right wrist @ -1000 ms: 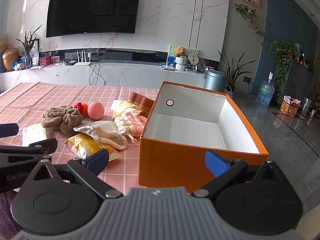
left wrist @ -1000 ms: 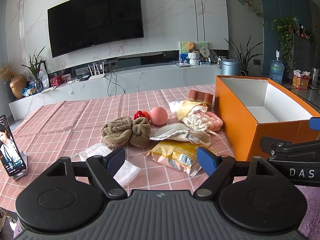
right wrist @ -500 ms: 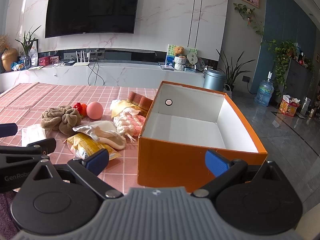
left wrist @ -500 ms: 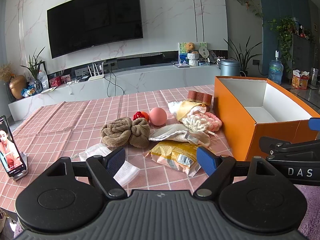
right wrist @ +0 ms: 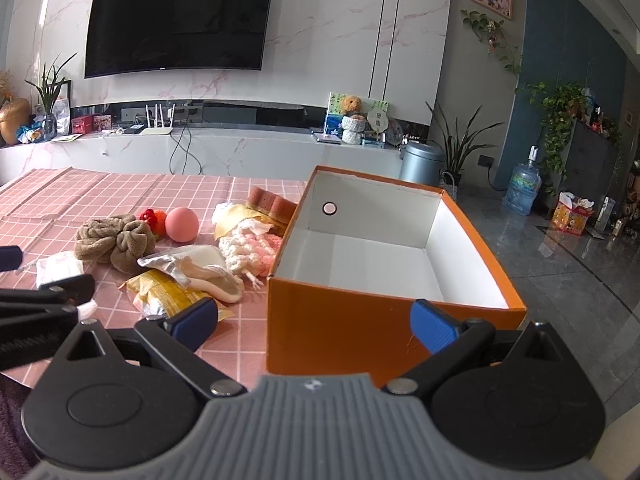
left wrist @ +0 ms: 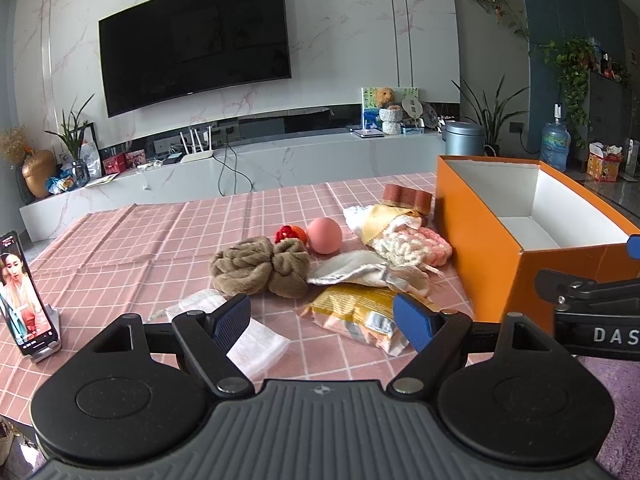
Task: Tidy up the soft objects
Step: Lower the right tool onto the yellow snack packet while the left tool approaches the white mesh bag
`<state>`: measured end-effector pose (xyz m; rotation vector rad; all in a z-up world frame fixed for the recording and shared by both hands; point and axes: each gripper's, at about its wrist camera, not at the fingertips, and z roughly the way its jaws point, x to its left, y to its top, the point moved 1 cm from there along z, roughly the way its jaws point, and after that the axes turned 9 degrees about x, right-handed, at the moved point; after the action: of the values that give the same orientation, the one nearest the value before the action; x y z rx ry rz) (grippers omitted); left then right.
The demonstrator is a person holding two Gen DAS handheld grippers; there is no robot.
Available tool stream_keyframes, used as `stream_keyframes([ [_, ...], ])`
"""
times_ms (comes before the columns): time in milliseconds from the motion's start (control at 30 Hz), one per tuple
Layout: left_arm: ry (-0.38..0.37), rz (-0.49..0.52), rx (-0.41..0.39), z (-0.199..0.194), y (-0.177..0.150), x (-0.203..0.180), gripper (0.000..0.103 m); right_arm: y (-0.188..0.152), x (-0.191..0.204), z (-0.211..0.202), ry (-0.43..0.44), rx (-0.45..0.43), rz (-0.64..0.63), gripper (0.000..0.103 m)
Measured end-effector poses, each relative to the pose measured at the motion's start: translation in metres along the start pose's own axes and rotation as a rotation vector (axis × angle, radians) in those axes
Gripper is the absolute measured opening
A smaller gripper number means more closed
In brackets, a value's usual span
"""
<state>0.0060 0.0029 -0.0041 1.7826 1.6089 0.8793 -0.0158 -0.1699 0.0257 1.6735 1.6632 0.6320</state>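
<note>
Both grippers empty, fingers spread wide: left gripper [left wrist: 322, 316] low over the desk [left wrist: 120, 248] edge, right gripper [right wrist: 314, 320] before the orange box [right wrist: 340, 320]. Brown towel [left wrist: 260, 266] lies mid-desk, left of the box, nothing inside yet. Probably light, squashy; pinch its bunched middle. Long axis runs left-right. Yellow packet [left wrist: 360, 312] nearest, likely crinkly, slippery.

I see bare bench [left wrist: 132, 248] far left of the brown towel [left wrist: 260, 266]. The soft pile crowds against the orange box [right wrist: 352, 324] on the right; its open top gives free entry from above.
</note>
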Motion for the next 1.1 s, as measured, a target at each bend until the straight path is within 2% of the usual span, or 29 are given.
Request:
stream_keyframes([
  [167, -0.039, -0.017, 0.034, 0.005, 0.000, 0.011, 0.093, -0.001, -0.004, 0.006, 0.090, -0.010, 0.017, 0.100],
  [333, -0.051, -0.029, 0.083, 0.013, -0.001, 0.023, 0.082, 0.002, 0.004, 0.009, 0.162, -0.007, -0.011, 0.098],
  [400, -0.058, -0.044, 0.106, 0.018, 0.000, 0.030, 0.079, 0.005, 0.011, 0.007, 0.180, -0.033, -0.047, 0.085],
  [467, -0.056, -0.053, 0.126, 0.024, 0.002, 0.036, 0.077, 0.009, 0.019, 0.008, 0.198, -0.052, -0.086, 0.083],
  [567, -0.060, -0.066, 0.143, 0.032, 0.006, 0.046, 0.077, 0.017, 0.029, 0.014, 0.237, -0.061, -0.134, 0.071],
  [700, -0.061, -0.146, 0.199, 0.046, 0.009, 0.065, 0.077, 0.029, 0.045, 0.027, 0.280, -0.063, -0.200, 0.063],
  [767, -0.059, -0.173, 0.223, 0.054, 0.010, 0.073, 0.077, 0.032, 0.054, 0.036, 0.310, -0.052, -0.225, 0.059],
  [867, -0.066, -0.235, 0.265, 0.069, 0.010, 0.084, 0.084, 0.033, 0.070, 0.054, 0.350, -0.006, -0.252, 0.053],
  [967, -0.039, -0.297, 0.296, 0.081, 0.008, 0.093, 0.089, 0.031, 0.084, 0.075, 0.383, 0.066, -0.265, 0.053],
  [1100, -0.010, -0.335, 0.342, 0.100, 0.005, 0.099, 0.090, 0.024, 0.100, 0.098, 0.418, 0.126, -0.296, 0.051],
])
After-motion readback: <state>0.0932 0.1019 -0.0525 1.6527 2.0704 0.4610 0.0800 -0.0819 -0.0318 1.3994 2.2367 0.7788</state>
